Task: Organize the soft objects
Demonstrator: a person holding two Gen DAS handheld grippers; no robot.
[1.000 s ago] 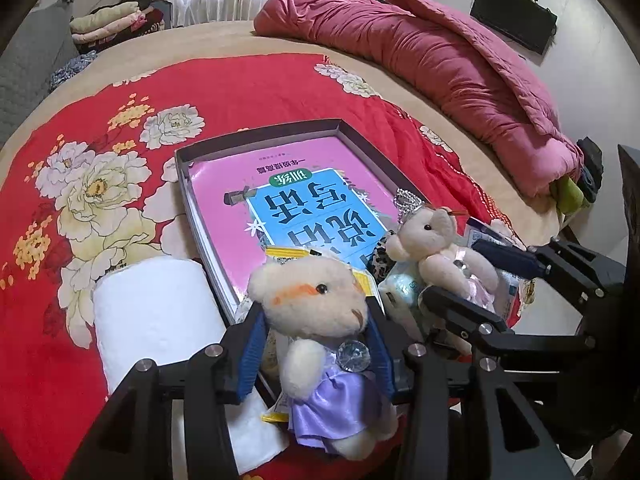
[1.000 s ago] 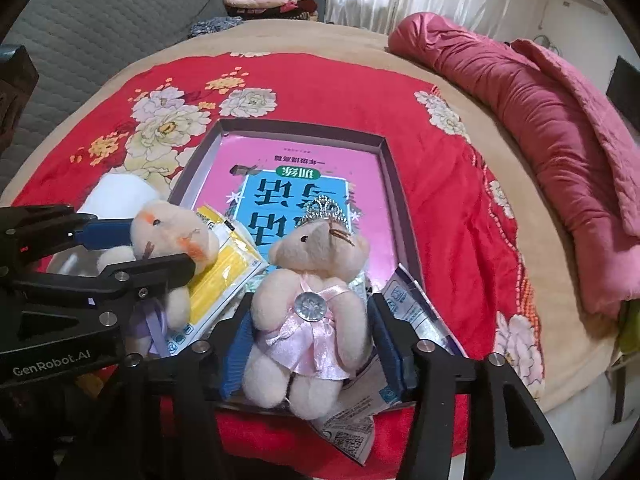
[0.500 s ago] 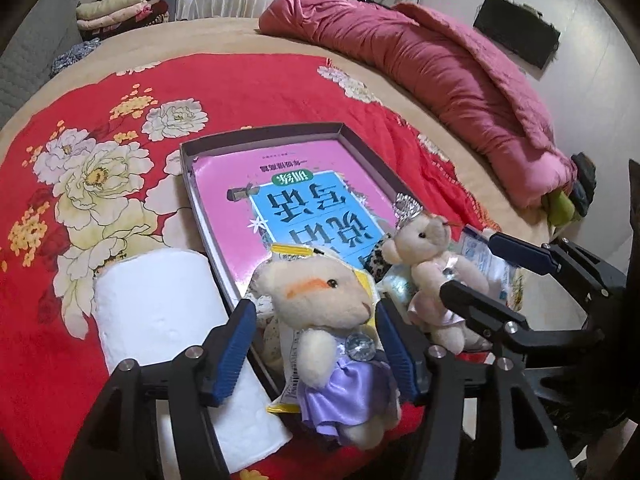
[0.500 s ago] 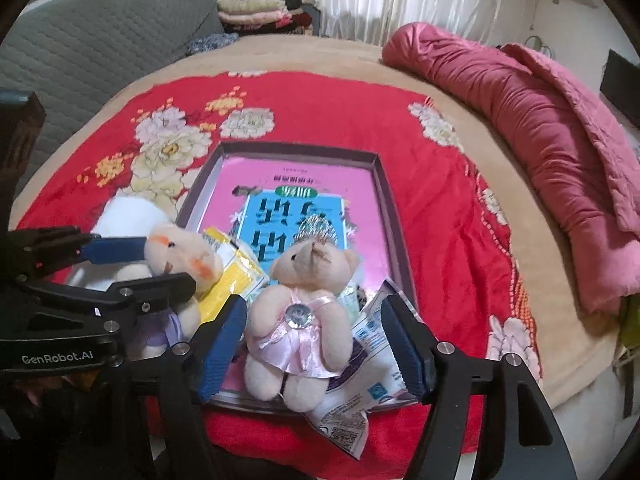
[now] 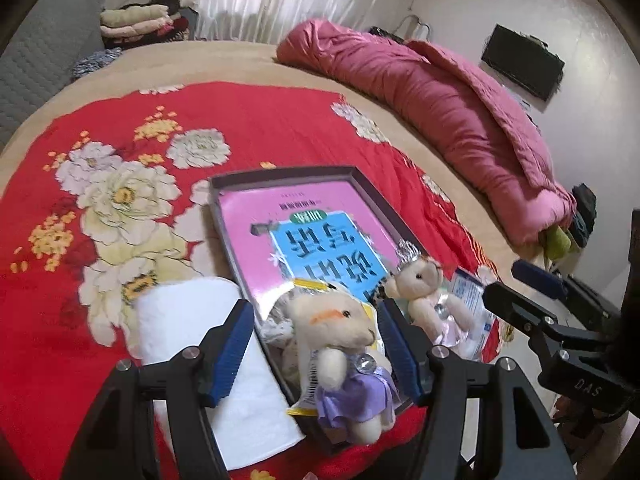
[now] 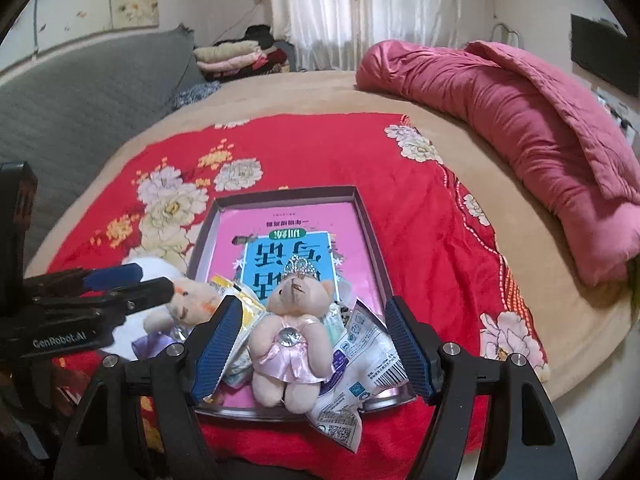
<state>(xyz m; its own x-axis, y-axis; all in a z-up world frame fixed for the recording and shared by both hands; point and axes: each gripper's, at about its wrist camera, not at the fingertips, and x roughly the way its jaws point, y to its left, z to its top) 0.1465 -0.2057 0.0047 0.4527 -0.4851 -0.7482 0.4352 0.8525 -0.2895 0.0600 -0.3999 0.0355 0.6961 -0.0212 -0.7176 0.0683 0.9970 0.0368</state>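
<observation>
We note both bears sit at the near edge of the tray (image 6: 368,216). Left gripper (image 5: 316,344) stands wide around the purple-skirted bear (image 5: 344,356), pads clear. Right gripper (image 6: 312,344) is opening around the pink-skirted bear (image 6: 290,340), gripping nothing. Both look light and squashy; we judge the torso the best hold.

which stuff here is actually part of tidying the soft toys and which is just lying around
Part of the job:
- cream plush bear in purple dress
- beige plush bear in pink dress with tiara
- shallow grey box tray
- left gripper, open
- right gripper, jaws opening

Just lying about:
- pink and blue book
- white plastic packet
- yellow packet
- rolled white towel
- pink quilt
</observation>
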